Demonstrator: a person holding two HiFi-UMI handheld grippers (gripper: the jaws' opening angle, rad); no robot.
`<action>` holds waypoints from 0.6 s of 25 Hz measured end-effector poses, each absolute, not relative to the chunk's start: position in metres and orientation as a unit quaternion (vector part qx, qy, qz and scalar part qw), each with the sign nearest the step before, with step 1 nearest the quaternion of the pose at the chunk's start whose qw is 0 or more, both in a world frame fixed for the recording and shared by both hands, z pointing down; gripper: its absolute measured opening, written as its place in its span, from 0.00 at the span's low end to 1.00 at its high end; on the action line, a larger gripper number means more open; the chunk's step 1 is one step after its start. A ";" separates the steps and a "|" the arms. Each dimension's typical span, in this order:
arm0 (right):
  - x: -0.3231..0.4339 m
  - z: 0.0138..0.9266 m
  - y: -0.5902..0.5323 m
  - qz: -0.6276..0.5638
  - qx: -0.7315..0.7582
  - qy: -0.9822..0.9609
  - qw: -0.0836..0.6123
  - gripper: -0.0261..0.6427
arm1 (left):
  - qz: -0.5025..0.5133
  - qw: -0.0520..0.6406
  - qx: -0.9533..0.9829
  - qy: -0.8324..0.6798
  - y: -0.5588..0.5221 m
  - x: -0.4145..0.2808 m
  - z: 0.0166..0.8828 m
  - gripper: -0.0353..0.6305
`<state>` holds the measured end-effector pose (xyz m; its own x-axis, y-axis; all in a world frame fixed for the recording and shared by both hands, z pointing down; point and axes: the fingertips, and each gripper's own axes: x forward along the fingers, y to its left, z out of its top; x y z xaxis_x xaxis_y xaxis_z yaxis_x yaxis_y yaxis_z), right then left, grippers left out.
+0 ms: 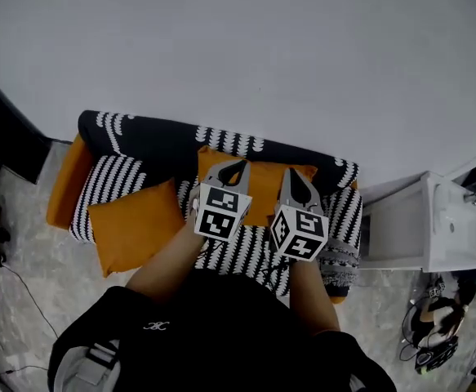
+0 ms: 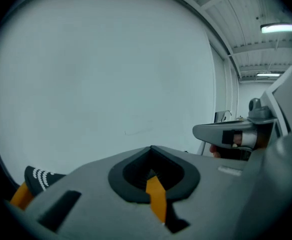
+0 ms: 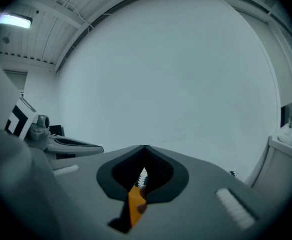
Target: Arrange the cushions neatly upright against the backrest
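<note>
I have both tongs pressed together: left gripper [image 1: 236, 168] and right gripper [image 1: 296, 174] each pinch orange fabric at the top edge of the middle cushion [image 1: 262, 188]. It stands against the sofa's backrest [image 1: 152, 141], long axis running along it. My forearms [image 1: 168, 261] reach forward side by side, jaws pointing at the wall [image 1: 262, 47].

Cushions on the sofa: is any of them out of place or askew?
Yes. The left cushion lies flat and askew on the seat, not upright against the backrest. The middle cushion leans on the backrest, gripped by the left gripper and right gripper.
</note>
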<state>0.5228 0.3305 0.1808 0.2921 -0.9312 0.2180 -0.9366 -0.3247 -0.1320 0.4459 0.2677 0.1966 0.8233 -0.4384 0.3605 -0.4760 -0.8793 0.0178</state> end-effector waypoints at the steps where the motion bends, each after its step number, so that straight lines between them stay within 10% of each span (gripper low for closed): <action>1: 0.519 0.175 0.330 0.120 0.803 -0.584 0.010 0.05 | 0.173 0.045 0.954 -0.241 0.270 0.444 0.190 0.07; 15: 0.491 0.194 0.336 0.149 0.778 -0.609 0.018 0.05 | 0.176 0.087 0.949 -0.247 0.279 0.410 0.199 0.07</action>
